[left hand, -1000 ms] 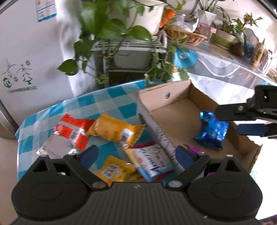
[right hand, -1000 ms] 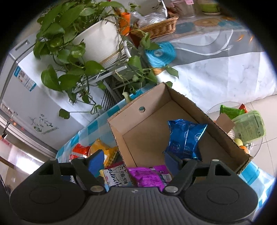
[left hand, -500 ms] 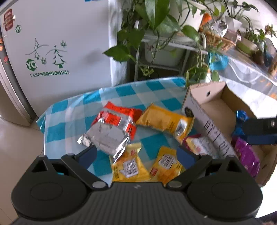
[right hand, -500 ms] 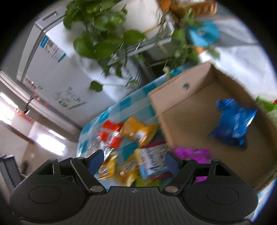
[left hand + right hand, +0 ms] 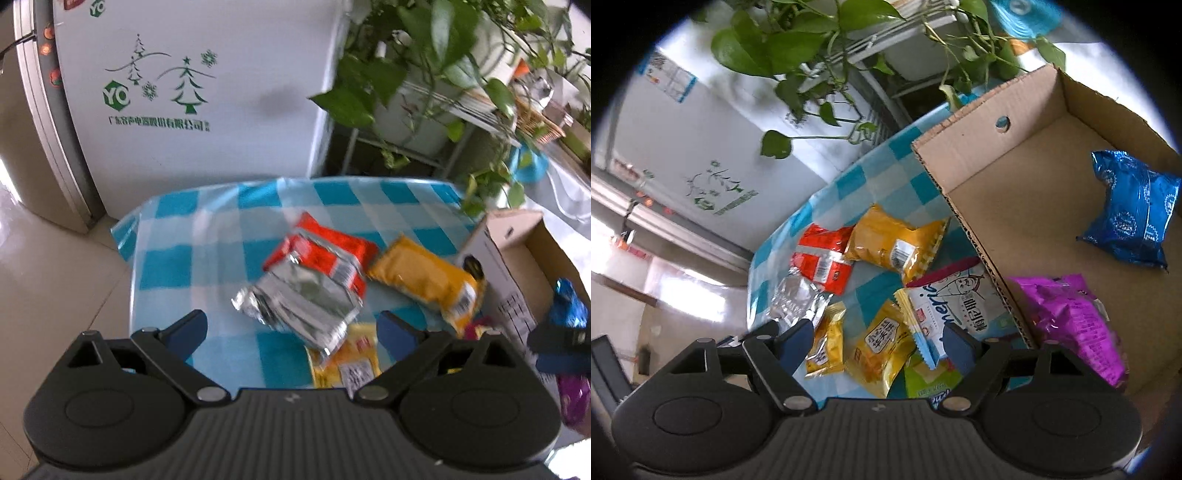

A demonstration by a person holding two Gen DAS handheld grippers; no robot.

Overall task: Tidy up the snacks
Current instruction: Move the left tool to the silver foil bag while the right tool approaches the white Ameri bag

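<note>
Snack packs lie on a blue checked tablecloth (image 5: 207, 266). My left gripper (image 5: 291, 332) is open and empty, hovering over a silver pack (image 5: 299, 306) that overlaps a red pack (image 5: 325, 254). A long yellow pack (image 5: 424, 280) lies to the right. My right gripper (image 5: 879, 343) is open and empty above two small yellow packs (image 5: 882, 347) and a white-blue pack (image 5: 956, 302). A cardboard box (image 5: 1015, 192) at right holds a blue pack (image 5: 1130, 214) and a purple pack (image 5: 1071, 321).
A white fridge (image 5: 192, 96) stands behind the table. Potted plants on a metal rack (image 5: 424, 96) hang over the table's far right. The table edge (image 5: 129, 295) drops to a tiled floor at left. The right gripper's finger (image 5: 561, 347) shows beside the box.
Both grippers have swung left, away from the box and toward the loose packs on the cloth. The purple pack now lies inside the box. Both stay open and empty.
</note>
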